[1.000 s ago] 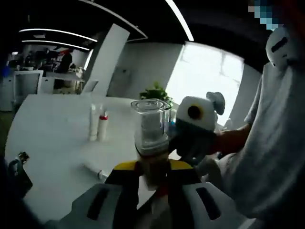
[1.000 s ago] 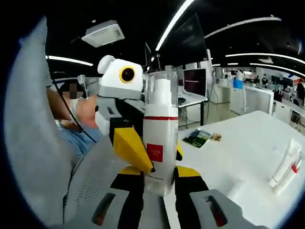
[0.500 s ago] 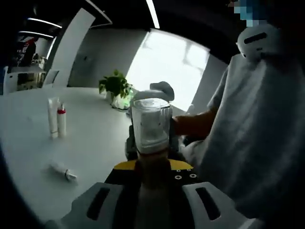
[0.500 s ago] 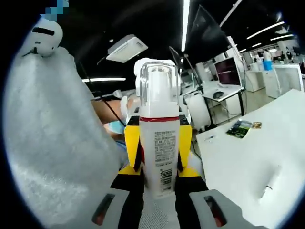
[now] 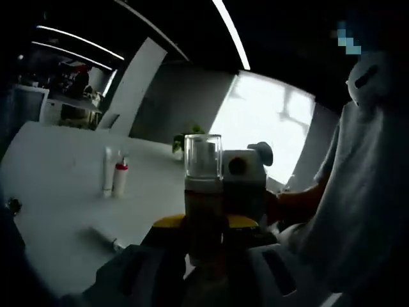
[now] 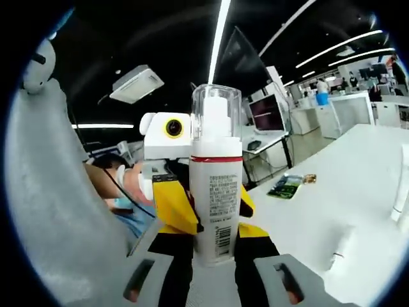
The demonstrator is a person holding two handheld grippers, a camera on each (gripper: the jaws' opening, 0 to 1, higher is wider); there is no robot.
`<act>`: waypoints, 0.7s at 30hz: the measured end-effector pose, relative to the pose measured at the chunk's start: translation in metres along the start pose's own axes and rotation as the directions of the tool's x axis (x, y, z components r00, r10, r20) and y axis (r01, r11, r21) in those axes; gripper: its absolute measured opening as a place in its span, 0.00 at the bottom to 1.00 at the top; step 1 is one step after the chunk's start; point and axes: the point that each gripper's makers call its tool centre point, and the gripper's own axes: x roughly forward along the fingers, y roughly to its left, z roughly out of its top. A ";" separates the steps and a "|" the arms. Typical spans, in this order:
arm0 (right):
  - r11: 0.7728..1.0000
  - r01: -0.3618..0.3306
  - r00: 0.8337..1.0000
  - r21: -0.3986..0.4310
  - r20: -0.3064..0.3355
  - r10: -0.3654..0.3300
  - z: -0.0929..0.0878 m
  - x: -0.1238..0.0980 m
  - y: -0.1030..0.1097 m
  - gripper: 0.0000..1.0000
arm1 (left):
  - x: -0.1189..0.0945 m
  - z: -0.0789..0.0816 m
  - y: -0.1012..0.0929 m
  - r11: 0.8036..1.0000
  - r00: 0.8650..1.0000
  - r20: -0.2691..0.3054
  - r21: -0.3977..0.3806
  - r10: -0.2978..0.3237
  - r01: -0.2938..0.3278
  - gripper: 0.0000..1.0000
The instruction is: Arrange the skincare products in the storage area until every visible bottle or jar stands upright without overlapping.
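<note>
A white bottle [image 6: 216, 192] with a red band and a clear cap stands upright between the jaws of my right gripper [image 6: 216, 235], which is shut on it. Yellow fingers [image 6: 174, 208] of the left gripper flank the same bottle from behind. In the left gripper view the bottle [image 5: 203, 185] looks dark against the window, and my left gripper [image 5: 204, 225] is shut on its lower body. The right gripper [image 5: 245, 206] stands just behind it. Two tubes [image 5: 112, 173] stand upright on the white table [image 5: 57, 192].
A small tube [image 5: 104, 236] lies flat on the table near the front. A green packet [image 6: 285, 186] lies on the table [image 6: 358, 192], and a tube [image 6: 402, 185] stands at the right edge. A person's pale sleeve [image 5: 358, 211] is close beside the grippers. A potted plant [image 5: 184, 138] stands far back.
Both views have swung with the hands. The bottle stays held between the two grippers, and the left gripper now shows beside the bottle instead of hidden behind it.
</note>
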 end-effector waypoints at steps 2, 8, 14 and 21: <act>1.000 0.008 1.000 -0.004 -0.016 -0.008 -0.004 0.001 -0.001 0.18 | -0.001 -0.004 0.001 1.000 1.000 0.008 -0.005 0.009 -0.009 0.18; 0.994 0.028 0.997 -0.105 -0.067 -0.035 -0.014 0.000 -0.007 0.21 | -0.001 -0.009 0.007 0.999 0.999 -0.002 0.005 0.044 -0.044 0.18; 0.983 0.077 0.985 -0.165 -0.141 -0.101 -0.029 -0.016 -0.024 0.34 | -0.017 0.003 0.033 0.988 0.988 0.022 0.038 0.150 -0.151 0.18; 0.985 0.158 0.985 -0.066 0.085 -0.153 0.015 -0.039 -0.036 0.30 | -0.025 -0.015 0.048 0.964 0.968 -0.078 0.136 0.240 -0.228 0.18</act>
